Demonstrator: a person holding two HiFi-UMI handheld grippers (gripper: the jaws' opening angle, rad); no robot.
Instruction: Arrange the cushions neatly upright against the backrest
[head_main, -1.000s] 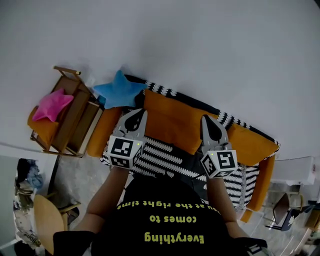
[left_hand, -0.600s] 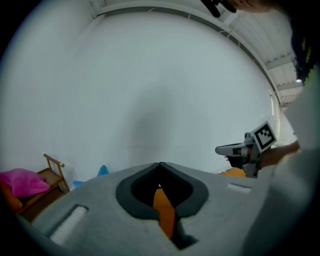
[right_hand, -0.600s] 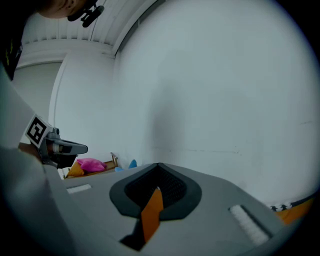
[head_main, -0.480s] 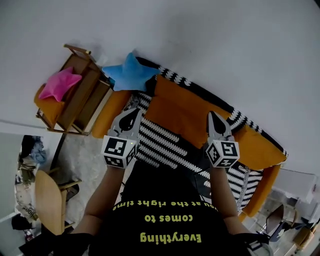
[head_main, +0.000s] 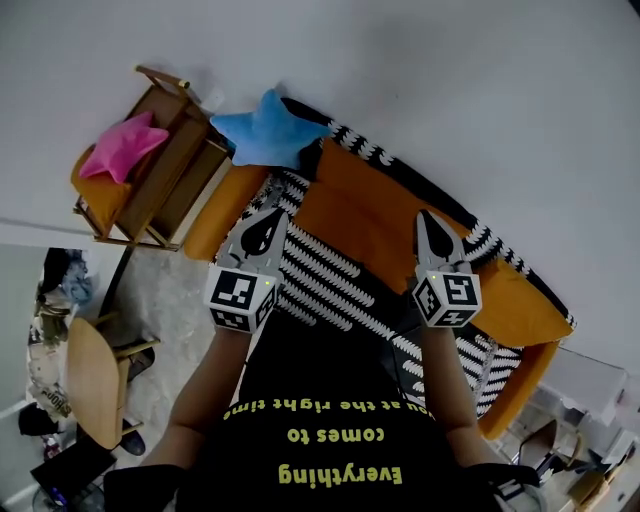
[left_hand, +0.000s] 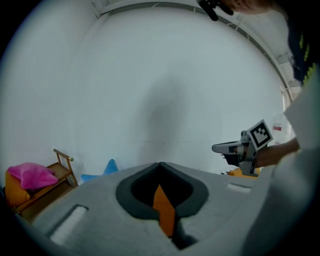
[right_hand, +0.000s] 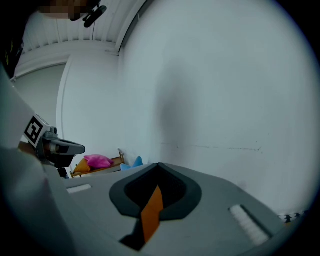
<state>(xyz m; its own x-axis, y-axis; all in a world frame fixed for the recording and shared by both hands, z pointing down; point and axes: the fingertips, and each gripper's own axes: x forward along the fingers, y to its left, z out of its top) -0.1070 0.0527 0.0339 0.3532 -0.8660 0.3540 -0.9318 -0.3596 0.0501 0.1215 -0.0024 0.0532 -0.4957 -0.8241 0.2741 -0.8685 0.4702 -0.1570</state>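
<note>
- Nearest, the person's black shirt (head_main: 340, 440) bears yellow-green print, upside down in the head view: "Everything comes to … at the right time"; one middle word is unclear.
- A round wooden table (head_main: 95, 385) stands to the person's left.
- The left hand-held gripper (head_main: 272, 220) and the right hand-held gripper (head_main: 428, 218) both have their jaws pressed together on nothing.
- Past their tips, a large orange cushion (head_main: 365, 215) rests on the sofa (head_main: 530, 305), over its black-and-white striped throw (head_main: 320, 280).
- A blue star cushion (head_main: 268, 128) sits at the sofa's left end, by the white wall (head_main: 450, 80).
- Farther left, a pink star cushion (head_main: 122, 145) lies in a wooden chair (head_main: 170, 175), well apart from the sofa's cushions.
</note>
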